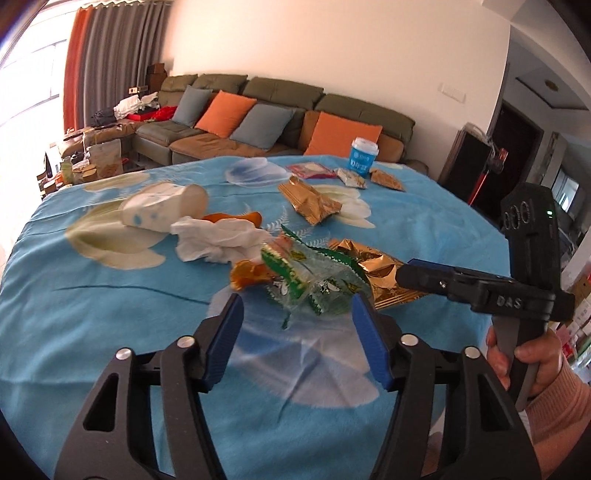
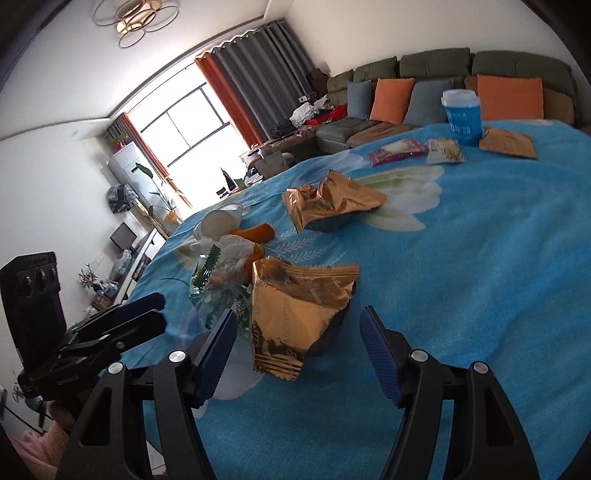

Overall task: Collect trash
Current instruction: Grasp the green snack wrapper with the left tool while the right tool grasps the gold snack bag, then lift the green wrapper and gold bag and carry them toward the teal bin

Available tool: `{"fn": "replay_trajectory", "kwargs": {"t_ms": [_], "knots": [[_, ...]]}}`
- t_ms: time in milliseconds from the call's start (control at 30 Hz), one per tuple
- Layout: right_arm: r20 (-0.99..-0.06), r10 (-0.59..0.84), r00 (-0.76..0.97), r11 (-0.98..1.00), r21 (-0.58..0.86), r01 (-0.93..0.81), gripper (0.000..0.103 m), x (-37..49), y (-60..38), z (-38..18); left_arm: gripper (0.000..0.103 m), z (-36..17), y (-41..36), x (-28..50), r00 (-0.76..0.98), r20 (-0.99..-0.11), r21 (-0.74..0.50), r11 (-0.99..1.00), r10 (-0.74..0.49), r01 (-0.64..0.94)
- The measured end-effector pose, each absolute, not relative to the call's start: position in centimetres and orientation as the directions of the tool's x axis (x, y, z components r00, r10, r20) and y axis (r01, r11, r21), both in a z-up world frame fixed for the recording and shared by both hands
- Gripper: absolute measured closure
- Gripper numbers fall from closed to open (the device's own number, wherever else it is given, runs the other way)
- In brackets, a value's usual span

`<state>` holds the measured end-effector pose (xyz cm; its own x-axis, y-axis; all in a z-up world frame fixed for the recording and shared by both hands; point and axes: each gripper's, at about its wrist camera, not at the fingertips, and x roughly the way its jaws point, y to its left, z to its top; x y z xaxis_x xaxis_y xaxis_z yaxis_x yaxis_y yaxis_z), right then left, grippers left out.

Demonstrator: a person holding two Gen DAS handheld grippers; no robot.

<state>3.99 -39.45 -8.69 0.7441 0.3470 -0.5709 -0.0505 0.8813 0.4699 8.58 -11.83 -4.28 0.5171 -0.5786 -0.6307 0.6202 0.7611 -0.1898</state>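
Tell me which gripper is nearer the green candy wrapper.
Left. The left gripper is aimed right at the green candy wrapper, which lies just beyond its open jaws. The right gripper sits off to the side, lined up with the gold wrapper instead.

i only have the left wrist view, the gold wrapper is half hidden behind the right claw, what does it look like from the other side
Observer: In the right wrist view the gold wrapper is torn open and crumpled, lying just ahead of the open right claw, untouched.
Operator: anything between its fingers
Observer: No. Both blue pads are clear of it, with the blue tablecloth showing between them.
Operator: whats left of my frame
Observer: A window with orange and grey curtains and, above it, a ring-shaped ceiling lamp.
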Motion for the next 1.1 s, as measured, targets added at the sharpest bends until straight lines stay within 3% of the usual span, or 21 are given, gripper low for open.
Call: {"fn": "replay_trajectory", "kwargs": {"t_ms": [167,333,367,667,1100], "knots": [[-0.556,0.372,0.743,0.863,0.502,-0.056,0.037,3.9,-39.8,-9.1,0.063,-4.9,-12.8,10.2,0.492,-0.66,-0.213,0.769,-0.568,0.603],[-0.541,0.382,0.749,0.851,0.522,-0.057,0.053,3.6,-40.2,-9.2,0.083,-5.4,-13.0,11.2,0.467,-0.669,-0.245,0.766,-0.577,0.595],[-0.539,0.381,0.751,0.85,0.523,-0.056,0.055,3.5,-40.3,-9.2,0.091,-5.5,-13.0,11.3,0.466,-0.67,-0.247,0.765,-0.578,0.595],[-0.521,0.371,0.769,0.854,0.516,-0.063,0.067,3.1,-40.9,-8.7,0.093,-5.1,-12.8,10.8,0.482,-0.649,-0.247,0.762,-0.589,0.598],[-0.481,0.354,0.802,0.872,0.48,-0.098,0.068,2.6,-40.5,-6.8,0.094,-3.1,-9.9,8.8,0.516,-0.594,-0.263,0.755,-0.617,0.601]]}}
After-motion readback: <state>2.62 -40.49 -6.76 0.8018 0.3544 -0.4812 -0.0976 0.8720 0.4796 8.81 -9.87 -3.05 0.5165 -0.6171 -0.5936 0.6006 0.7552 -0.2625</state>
